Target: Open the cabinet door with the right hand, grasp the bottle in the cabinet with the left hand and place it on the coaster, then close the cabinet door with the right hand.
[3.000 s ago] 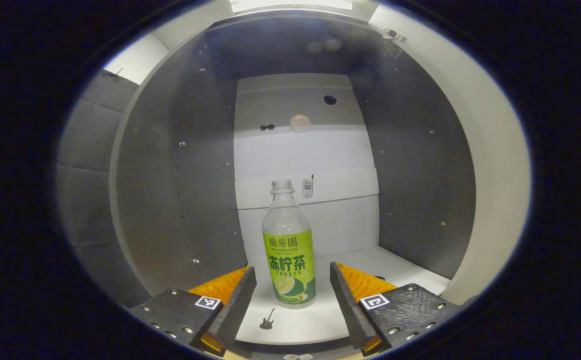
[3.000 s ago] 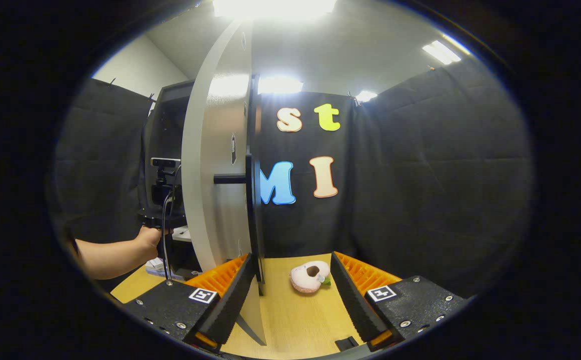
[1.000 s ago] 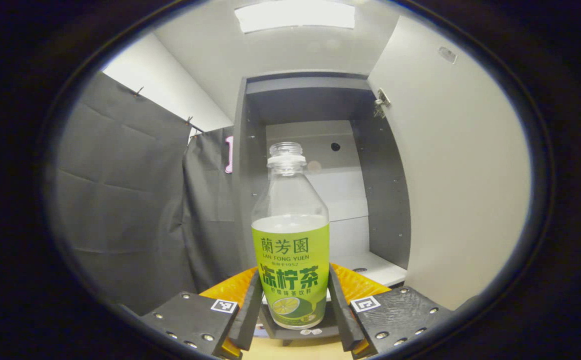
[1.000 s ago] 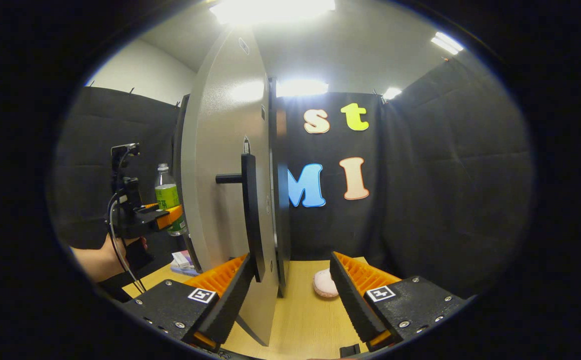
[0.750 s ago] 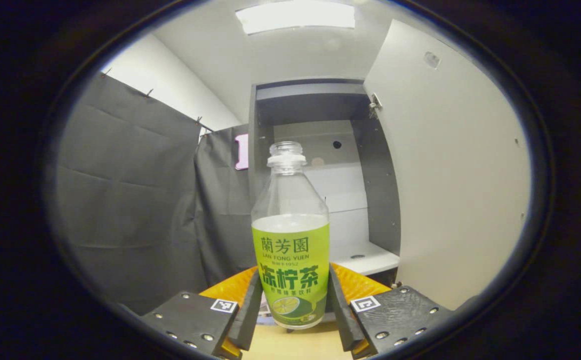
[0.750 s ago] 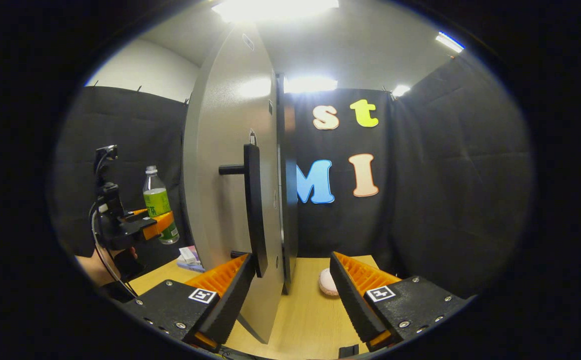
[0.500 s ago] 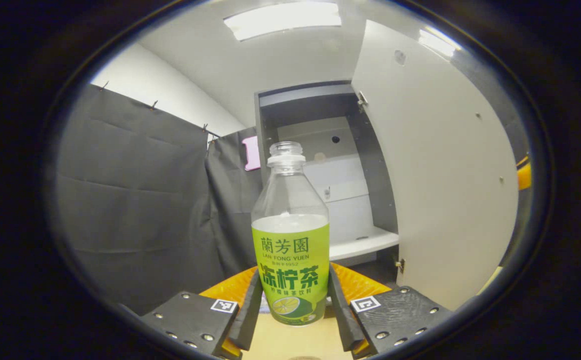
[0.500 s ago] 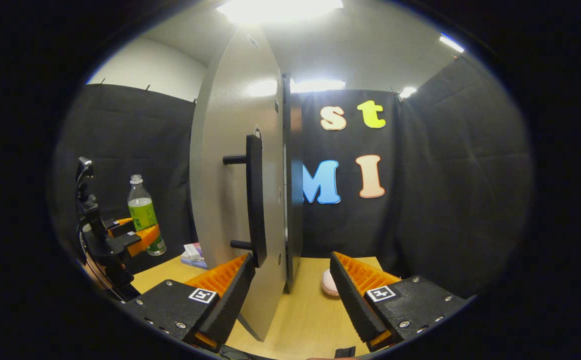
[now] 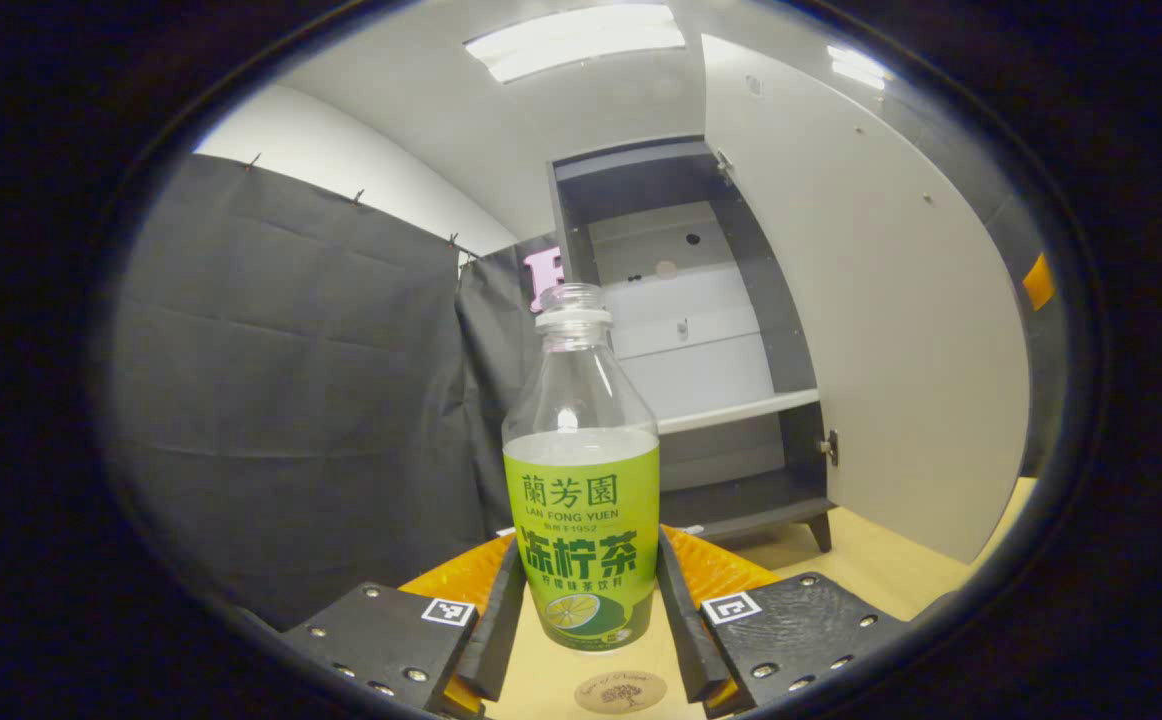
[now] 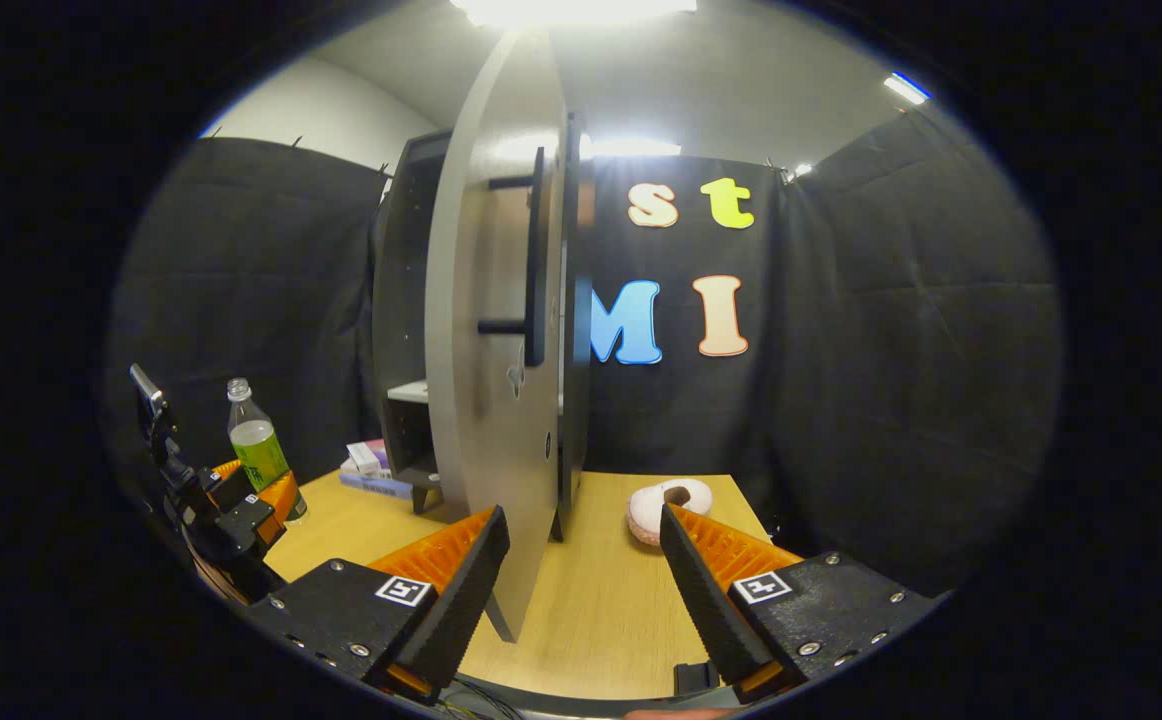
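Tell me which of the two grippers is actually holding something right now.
The left gripper: its fingers press both sides of the green-labelled bottle. The right gripper is open, with only the edge of the cabinet door between its fingers.

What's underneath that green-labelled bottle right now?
Below the bottle, held in the left gripper, lie the wooden table and a round coaster just nearer the camera. The bottle's base hides the spot directly beneath it.
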The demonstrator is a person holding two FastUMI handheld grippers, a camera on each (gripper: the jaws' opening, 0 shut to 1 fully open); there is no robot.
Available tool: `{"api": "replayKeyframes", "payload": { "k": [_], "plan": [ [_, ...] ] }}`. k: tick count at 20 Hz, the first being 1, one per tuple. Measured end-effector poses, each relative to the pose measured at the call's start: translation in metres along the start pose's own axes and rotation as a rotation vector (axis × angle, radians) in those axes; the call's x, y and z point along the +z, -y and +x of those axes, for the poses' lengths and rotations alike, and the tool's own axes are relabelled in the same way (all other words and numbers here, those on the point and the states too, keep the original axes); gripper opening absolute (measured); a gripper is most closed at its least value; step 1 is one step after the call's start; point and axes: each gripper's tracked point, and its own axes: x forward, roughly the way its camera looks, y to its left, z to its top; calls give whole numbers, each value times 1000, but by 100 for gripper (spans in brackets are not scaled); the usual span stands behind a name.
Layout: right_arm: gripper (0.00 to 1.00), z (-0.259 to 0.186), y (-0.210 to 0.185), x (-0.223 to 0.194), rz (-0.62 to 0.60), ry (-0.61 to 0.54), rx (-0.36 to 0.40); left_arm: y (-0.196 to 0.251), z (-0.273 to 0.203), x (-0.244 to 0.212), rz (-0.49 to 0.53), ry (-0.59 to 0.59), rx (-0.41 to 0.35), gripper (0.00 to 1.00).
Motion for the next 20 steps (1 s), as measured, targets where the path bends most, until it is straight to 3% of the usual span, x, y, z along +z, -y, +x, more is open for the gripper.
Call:
{"api": "replayKeyframes", "payload": {
  "k": [3, 8, 13, 14, 15, 19, 20],
  "plan": [
    [94, 0, -14, -66, -77, -142, 20, -3, 5, -63, -51, -8, 10, 67],
    [95, -3, -18, -127, -76, -298, 32, -4, 10, -140, -49, -39, 44, 67],
    [95, 5, -35, -136, -82, -325, 66, 2, 14, -173, -87, -71, 49, 67],
    [95, 7, -40, -134, -83, -321, 84, 4, 15, -176, -95, -75, 47, 62],
    [95, 8, -44, -136, -95, -329, 95, 5, 11, -178, -110, -77, 47, 67],
    [95, 5, -54, -130, -68, -328, 126, 3, 2, -181, -136, -78, 54, 71],
    [95, 4, -54, -129, -67, -327, 130, 7, 2, -178, -149, -68, 44, 83]
  ]
}}
